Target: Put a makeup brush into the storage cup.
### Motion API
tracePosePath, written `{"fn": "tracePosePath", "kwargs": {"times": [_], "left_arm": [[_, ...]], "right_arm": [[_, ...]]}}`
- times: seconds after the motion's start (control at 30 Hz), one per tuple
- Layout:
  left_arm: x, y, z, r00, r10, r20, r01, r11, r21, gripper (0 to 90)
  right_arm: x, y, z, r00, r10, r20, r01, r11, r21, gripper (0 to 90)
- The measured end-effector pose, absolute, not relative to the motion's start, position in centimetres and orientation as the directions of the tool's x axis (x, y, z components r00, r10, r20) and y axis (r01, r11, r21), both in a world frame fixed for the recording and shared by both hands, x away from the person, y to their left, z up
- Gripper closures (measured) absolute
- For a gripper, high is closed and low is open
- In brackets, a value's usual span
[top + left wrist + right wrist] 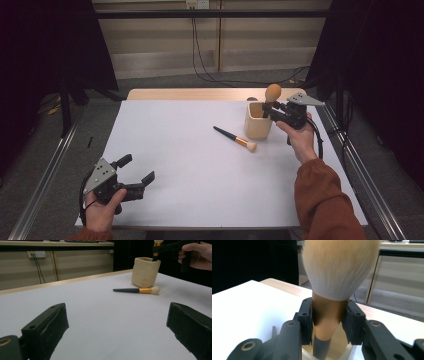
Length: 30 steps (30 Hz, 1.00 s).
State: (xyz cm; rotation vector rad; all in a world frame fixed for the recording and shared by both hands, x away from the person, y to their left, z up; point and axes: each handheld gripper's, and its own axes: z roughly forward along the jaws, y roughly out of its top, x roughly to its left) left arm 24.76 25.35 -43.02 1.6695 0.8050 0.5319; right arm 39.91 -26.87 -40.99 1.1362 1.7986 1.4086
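One fluffy cream-bristled brush (329, 312), copper-collared with a grey handle, sits clamped in the right tool (328, 322).

White desk (190, 185) is sitting level, with a pale wooden strip (200, 94) showing along its far edge. A slim brush (235, 138) is lying flat on the desk's far right part: black handle pointing far-left, gold ferrule, pale bristles pointing near-right. Black curtains (45, 45) are hanging at both sides. A wall socket (196, 4) is feeding dark cables (197, 55) that are trailing down onto the grey floor (100, 125). Metal rails (45, 185) are running along the floor beside the desk.
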Motion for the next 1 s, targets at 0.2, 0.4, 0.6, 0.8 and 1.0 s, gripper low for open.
{"fn": "tracePosePath", "kwargs": {"times": [0.2,0.4,0.6,0.8,1.0], "left_arm": [[24.7,25.3,-43.0,0.664,0.745,-0.066,0.228,-0.117,0.967,3.6],[24.7,25.3,-43.0,0.665,0.744,-0.066,0.227,-0.117,0.967,3.6],[24.7,25.3,-43.0,0.666,0.743,-0.066,0.227,-0.118,0.967,3.6],[24.7,25.2,-43.1,0.667,0.742,-0.067,0.229,-0.119,0.966,3.6],[24.7,25.2,-43.1,0.668,0.741,-0.064,0.228,-0.122,0.966,3.6]], "right_arm": [[39.9,-26.7,-41.3,-0.465,0.882,0.080,0.286,0.065,0.956,62.7],[39.8,-26.9,-41.1,-0.417,0.903,0.105,0.297,0.026,0.955,40.0],[39.5,-27.6,-41.4,-0.377,0.917,0.127,0.318,-0.001,0.948,17.9],[38.8,-27.8,-41.5,-0.368,0.921,0.124,0.306,-0.006,0.952,6.2],[38.0,-28.1,-41.7,-0.378,0.918,0.121,0.300,-0.002,0.954,2.6]]}}
